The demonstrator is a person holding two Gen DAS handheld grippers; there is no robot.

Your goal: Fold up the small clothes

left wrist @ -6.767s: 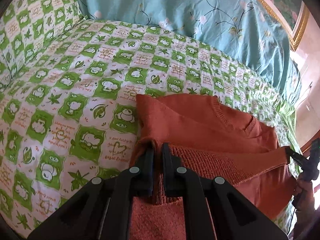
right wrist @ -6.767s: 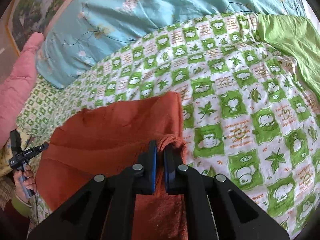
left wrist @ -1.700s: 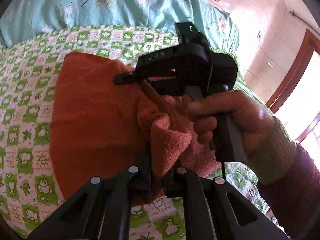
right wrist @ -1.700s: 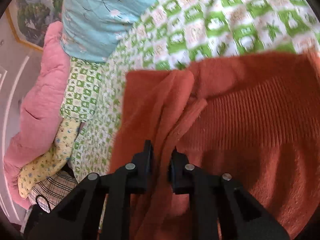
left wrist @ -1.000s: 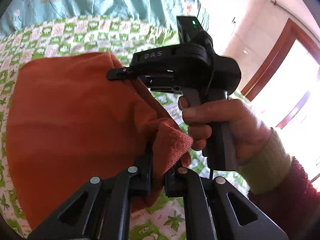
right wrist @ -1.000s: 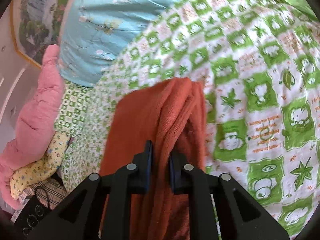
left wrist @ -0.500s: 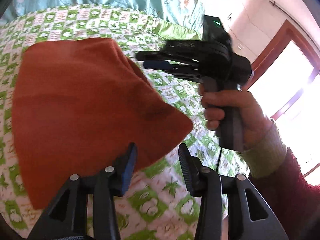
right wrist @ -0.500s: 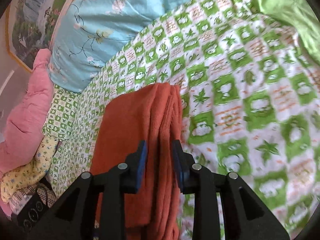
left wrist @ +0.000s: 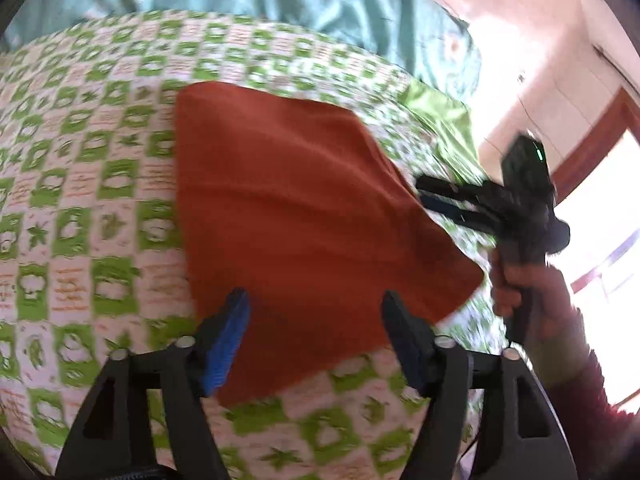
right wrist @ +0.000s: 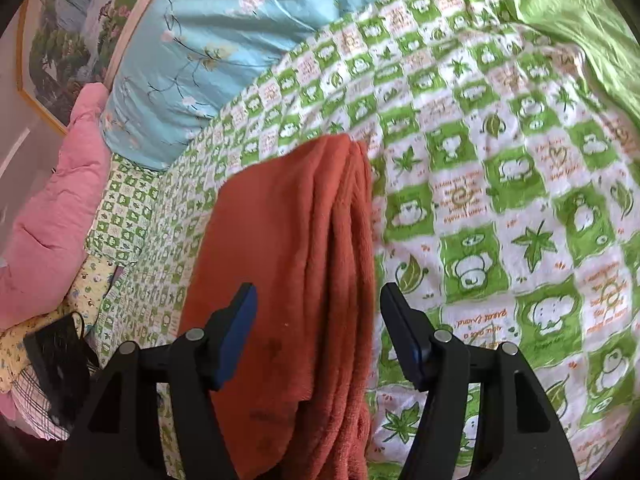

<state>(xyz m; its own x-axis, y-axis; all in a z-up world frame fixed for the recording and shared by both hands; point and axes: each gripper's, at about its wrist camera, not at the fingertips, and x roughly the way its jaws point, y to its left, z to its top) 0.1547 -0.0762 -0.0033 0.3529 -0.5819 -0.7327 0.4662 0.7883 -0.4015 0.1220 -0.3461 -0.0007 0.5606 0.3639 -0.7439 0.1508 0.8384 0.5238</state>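
A rust-orange knitted garment lies folded flat on the green-and-white checked bedspread. In the right wrist view the same garment shows its stacked folded edges on its right side. My left gripper hovers over the garment's near edge, jaws opening, pads clear of the cloth. My right gripper stands over the garment's near end, jaws opening too, nothing pressed between them. The right gripper also appears in the left wrist view, held by a hand at the garment's right edge.
A light blue flowered quilt lies along the far side. A pink padded cover and a black device with a cable sit at the left. Plain green cloth lies far right. A framed picture hangs behind.
Both grippers let go of the garment and their jaws spread wide. The left gripper drew back, and the garment now lies flat on the bedspread.
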